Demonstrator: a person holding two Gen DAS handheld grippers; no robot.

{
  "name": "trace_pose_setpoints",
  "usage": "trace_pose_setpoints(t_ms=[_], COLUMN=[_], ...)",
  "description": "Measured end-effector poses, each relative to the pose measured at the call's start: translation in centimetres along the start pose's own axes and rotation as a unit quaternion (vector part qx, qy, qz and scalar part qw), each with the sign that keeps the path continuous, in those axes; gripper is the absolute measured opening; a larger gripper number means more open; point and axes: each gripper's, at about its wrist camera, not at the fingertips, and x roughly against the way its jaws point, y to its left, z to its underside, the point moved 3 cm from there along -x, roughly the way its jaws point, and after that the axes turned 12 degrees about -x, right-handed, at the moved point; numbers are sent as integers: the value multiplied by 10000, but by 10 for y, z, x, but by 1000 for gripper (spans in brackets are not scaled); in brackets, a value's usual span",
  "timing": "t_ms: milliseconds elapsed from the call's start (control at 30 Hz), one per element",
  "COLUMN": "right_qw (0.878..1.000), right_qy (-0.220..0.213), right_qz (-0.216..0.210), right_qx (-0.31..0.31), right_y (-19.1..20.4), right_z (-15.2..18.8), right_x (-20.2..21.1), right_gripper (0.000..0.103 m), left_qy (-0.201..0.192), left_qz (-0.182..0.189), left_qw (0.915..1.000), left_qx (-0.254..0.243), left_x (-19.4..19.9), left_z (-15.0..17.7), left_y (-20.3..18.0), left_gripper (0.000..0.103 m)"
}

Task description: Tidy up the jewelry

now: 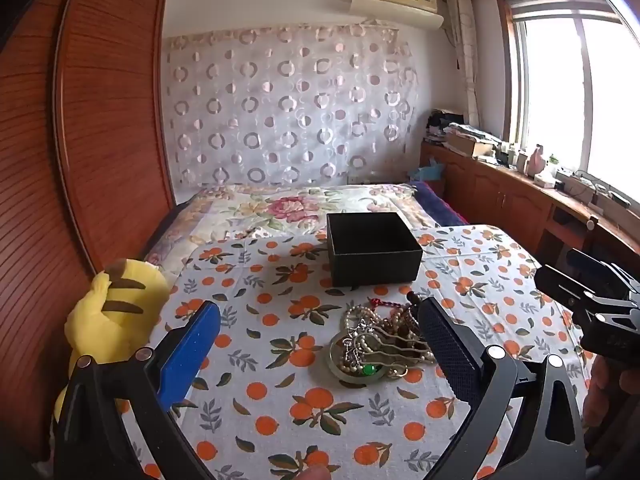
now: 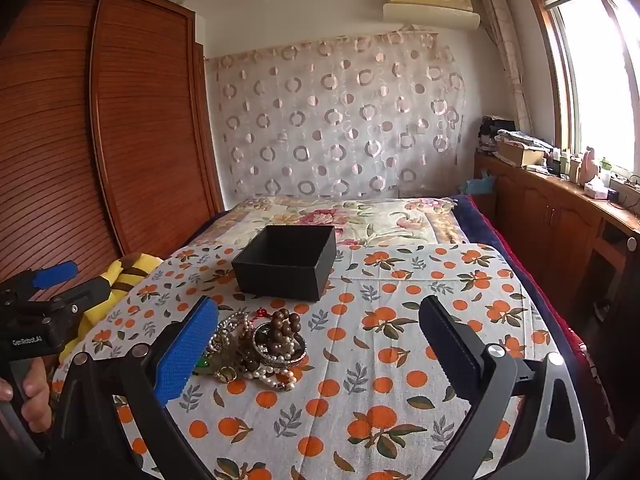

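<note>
Pearl strands in the jewelry pile [image 2: 256, 350] should be lifted singly toward the black box [image 2: 286, 262] at twelve o'clock, the right gripper [image 2: 320, 344] and left gripper [image 1: 320, 340] being held wide.

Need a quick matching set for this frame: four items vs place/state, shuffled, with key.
Items:
1. black box
2. jewelry pile
3. yellow plush toy
4. left gripper

Place or state:
A. tangled heap on the orange-print cloth, nearer the cameras than the box
B. open, holding nothing
C. at the cloth's left edge, by the wooden wardrobe
D. lid off, nothing visible inside, at the cloth's far end

Pairs: 1-D, 2-A, 3-C, 4-B
</note>
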Motion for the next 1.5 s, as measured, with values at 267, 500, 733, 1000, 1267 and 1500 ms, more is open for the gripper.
trace_pose_setpoints(t_ms=[267, 500, 733, 1000, 1267, 1500], right_qw=[10000, 10000, 10000, 10000, 10000, 10000], right_qy=[-19, 28, 27, 34, 35, 42], right_qz=[-12, -15, -22, -17, -24, -23], right_qx=[-27, -30, -35, -36, -44, -51], right_y=[3, 1, 0, 1, 3, 3], right_z=[2, 1, 1, 3, 4, 4], right_x=[4, 0, 1, 0, -2, -2], right_gripper=[101, 101, 101, 101, 101, 101], left_qy=[20, -6, -14, -23, -35, -35], left_qz=[62, 9, -8, -3, 2, -2], left_qw=[10000, 10000, 10000, 10000, 10000, 10000], left_qx=[56, 27, 22, 27, 32, 31], left_x=[0, 2, 3, 3, 5, 5], left_z=[-1, -1, -2, -2, -5, -5], left_y=[3, -1, -1, -1, -3, -3], left_gripper=[96, 96, 96, 96, 96, 96])
